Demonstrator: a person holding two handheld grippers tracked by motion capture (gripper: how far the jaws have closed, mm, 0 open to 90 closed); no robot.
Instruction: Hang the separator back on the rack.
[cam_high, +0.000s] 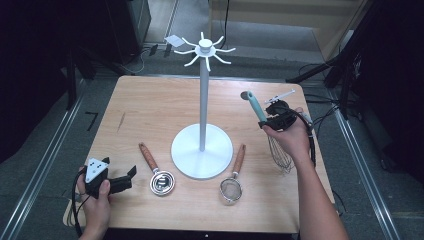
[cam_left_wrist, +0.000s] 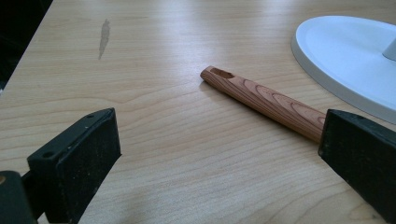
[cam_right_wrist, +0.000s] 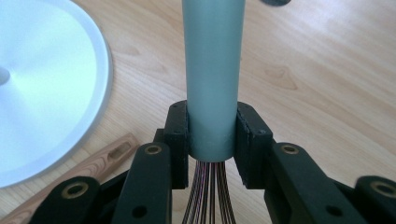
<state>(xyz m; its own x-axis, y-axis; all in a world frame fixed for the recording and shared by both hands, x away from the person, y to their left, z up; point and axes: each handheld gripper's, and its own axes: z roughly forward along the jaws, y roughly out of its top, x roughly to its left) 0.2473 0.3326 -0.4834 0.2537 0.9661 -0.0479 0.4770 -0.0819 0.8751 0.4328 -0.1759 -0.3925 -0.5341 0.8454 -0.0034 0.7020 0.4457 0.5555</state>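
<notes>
My right gripper (cam_high: 270, 121) is shut on a whisk's teal handle (cam_high: 256, 106), held above the table's right side. The handle tilts up and back, and the wire loops (cam_high: 283, 156) hang down toward the person. In the right gripper view the right gripper (cam_right_wrist: 212, 135) has both black pads pressed on the lower end of the handle (cam_right_wrist: 213, 65), with the wires (cam_right_wrist: 208, 198) below. My left gripper (cam_high: 128, 179) rests open at the front left. In the left gripper view the left gripper (cam_left_wrist: 219, 154) stands wide with bare wood between its jaws and a wooden handle (cam_left_wrist: 261, 100) just ahead.
A white hook stand (cam_high: 202, 100) rises from a round base (cam_high: 201, 160) at the table's middle. A wooden-handled metal cup (cam_high: 161, 181) lies left of the base and a wooden-handled strainer (cam_high: 232, 187) right of it. A small white syringe-like object (cam_high: 282, 96) lies at the back right.
</notes>
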